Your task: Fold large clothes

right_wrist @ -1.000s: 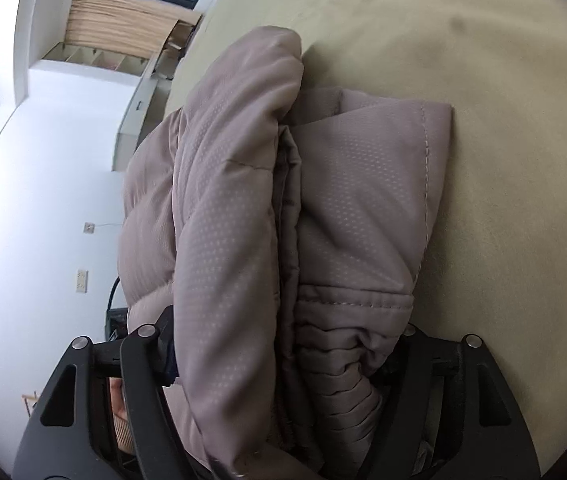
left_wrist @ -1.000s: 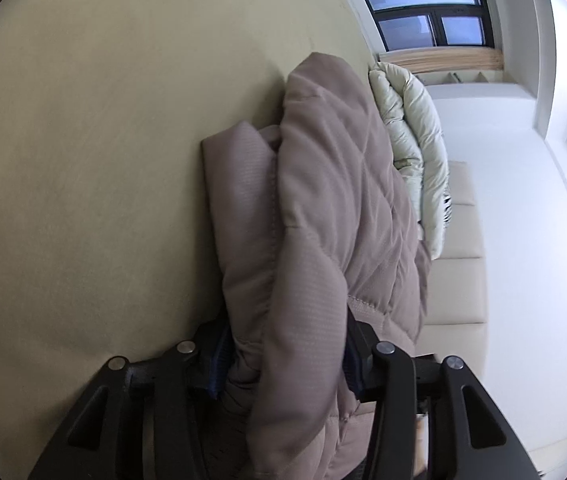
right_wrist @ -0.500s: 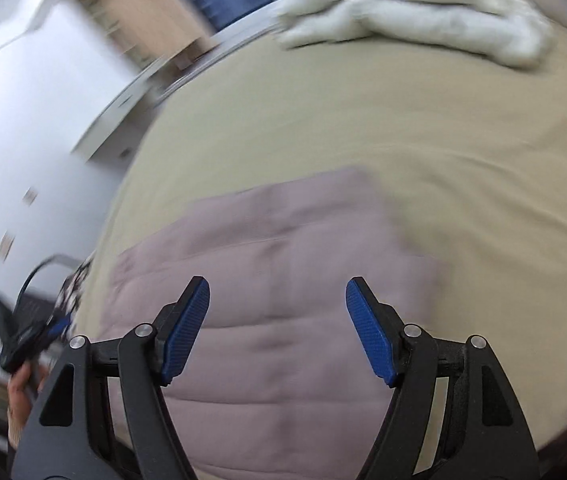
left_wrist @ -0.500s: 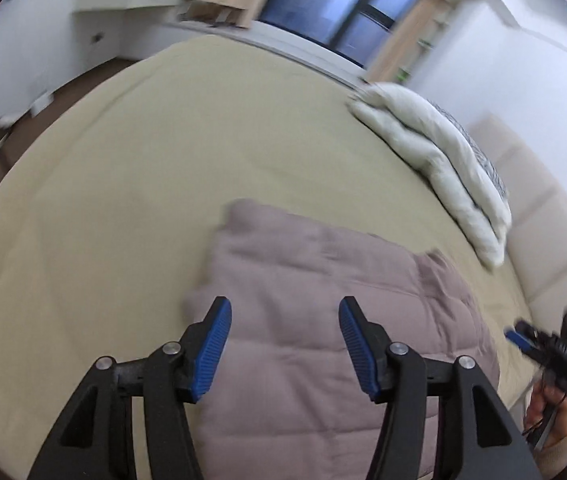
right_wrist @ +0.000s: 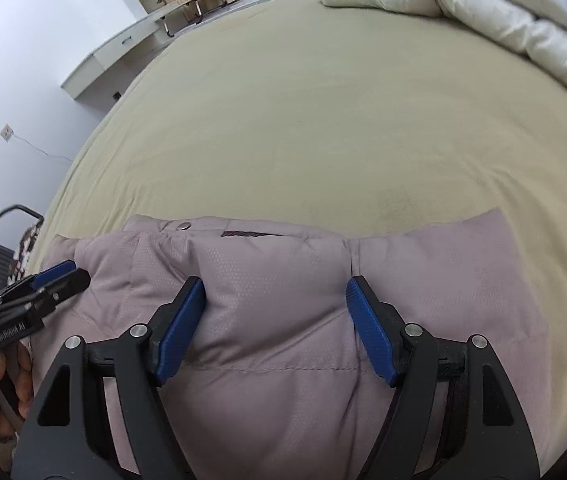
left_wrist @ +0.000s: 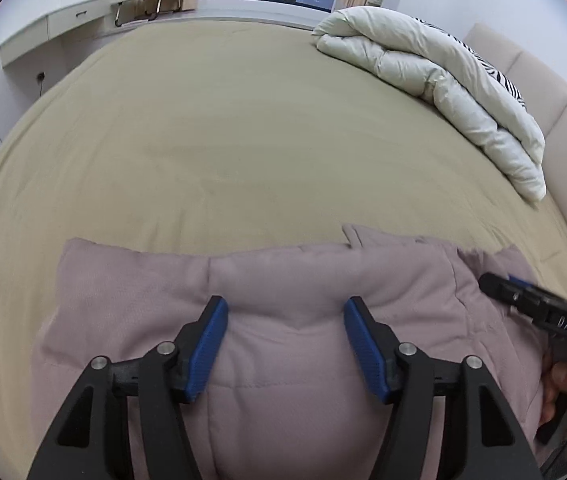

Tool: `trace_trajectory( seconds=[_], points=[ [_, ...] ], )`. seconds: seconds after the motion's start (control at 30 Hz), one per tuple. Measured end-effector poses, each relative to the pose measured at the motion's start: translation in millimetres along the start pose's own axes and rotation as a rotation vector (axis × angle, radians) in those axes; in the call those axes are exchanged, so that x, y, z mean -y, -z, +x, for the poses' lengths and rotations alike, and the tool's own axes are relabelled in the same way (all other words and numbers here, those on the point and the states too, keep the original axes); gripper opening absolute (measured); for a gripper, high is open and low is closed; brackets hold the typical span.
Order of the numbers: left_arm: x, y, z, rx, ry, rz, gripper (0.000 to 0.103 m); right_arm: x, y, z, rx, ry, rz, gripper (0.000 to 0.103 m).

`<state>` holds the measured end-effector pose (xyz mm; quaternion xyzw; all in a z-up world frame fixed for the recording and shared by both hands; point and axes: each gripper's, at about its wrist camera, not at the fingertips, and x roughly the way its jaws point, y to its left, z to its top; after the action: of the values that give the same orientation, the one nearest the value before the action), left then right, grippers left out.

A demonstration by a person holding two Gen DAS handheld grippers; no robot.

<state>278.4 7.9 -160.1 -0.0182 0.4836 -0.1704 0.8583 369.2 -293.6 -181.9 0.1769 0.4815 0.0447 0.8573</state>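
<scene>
Since the folded jacket is puffy, soft and light, grip its edges; left jaws opening, right wide, both empty.

From my left wrist view I can read white characters on the black body of the right hand-held gripper, near the right edge: they look like "DA9", though the first letter is unclear. From my right wrist view, the left hand-held gripper carries a white line of print on its black side; it seems to begin "Gen" and end "AI", but the middle is too small for me to read. I can read no other text.
</scene>
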Motion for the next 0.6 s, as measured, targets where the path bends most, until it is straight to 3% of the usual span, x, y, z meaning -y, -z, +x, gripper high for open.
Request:
trace_trajectory(
  seconds=[0.13,0.4,0.5,0.6],
  points=[
    [-2.1,-8.5,23.5,-0.014,-0.018,0.031,0.068,17.3,1.9,20.1,0.031,0.013,0.001,0.071],
    [-19.1,-7.6,42.1,-0.017,0.032,-0.033,0.07,31.9,24.6,28.8,0.024,-0.012,0.027,0.072],
    [-20.5,-6.3,25.7,-0.022,0.034,-0.058,0.069,31.6,26.4,14.3,0.019,-0.042,0.051,0.072],
    [-20.1,10.1,-10.9,0.022,0.034,-0.074,0.069,38.9,40.5,-50.0,0.085,-0.029,0.059,0.074]
  ],
)
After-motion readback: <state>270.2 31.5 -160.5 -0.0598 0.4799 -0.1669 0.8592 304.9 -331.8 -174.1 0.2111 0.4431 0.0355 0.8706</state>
